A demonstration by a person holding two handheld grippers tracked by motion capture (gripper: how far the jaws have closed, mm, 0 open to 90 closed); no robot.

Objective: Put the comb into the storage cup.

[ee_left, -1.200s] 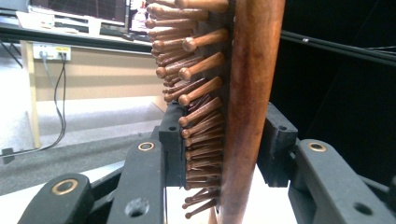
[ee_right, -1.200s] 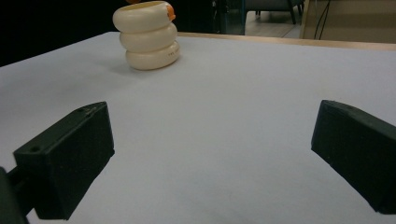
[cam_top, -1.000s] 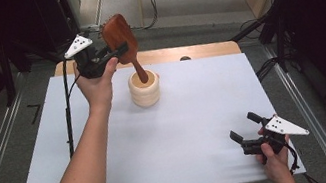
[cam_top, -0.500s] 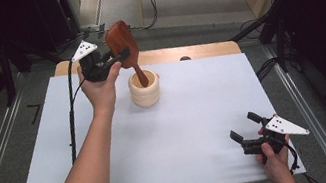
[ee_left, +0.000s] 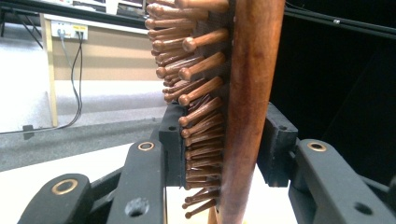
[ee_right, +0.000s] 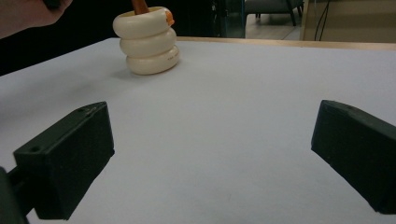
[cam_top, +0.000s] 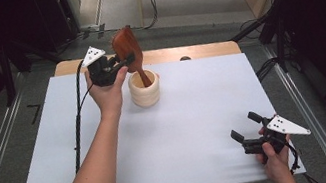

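A reddish wooden hairbrush (cam_top: pixel 126 52) stands tilted with its handle down inside a cream ribbed holder (cam_top: pixel 145 88) at the table's far middle. My left gripper (cam_top: pixel 118 65) is shut on the brush's head; in the left gripper view the pads press its wooden back and its peg bristles (ee_left: pixel 196 102), with the brush (ee_left: pixel 250 93) rising between the jaws. My right gripper (cam_top: pixel 244 127) rests at the near right of the white table (cam_top: pixel 196 116), open with nothing between its jaws. In the right gripper view the holder (ee_right: pixel 147 39) stands far off at upper left.
A wooden strip (cam_top: pixel 194 51) edges the table's far side. Metal rails run along both sides on the floor, and a cable (cam_top: pixel 77 122) trails from the left gripper across the table's left part.
The left hand has lowered the brush, so its handle sits deeper in the holder and the head is nearer the rim. The right gripper has stayed put.
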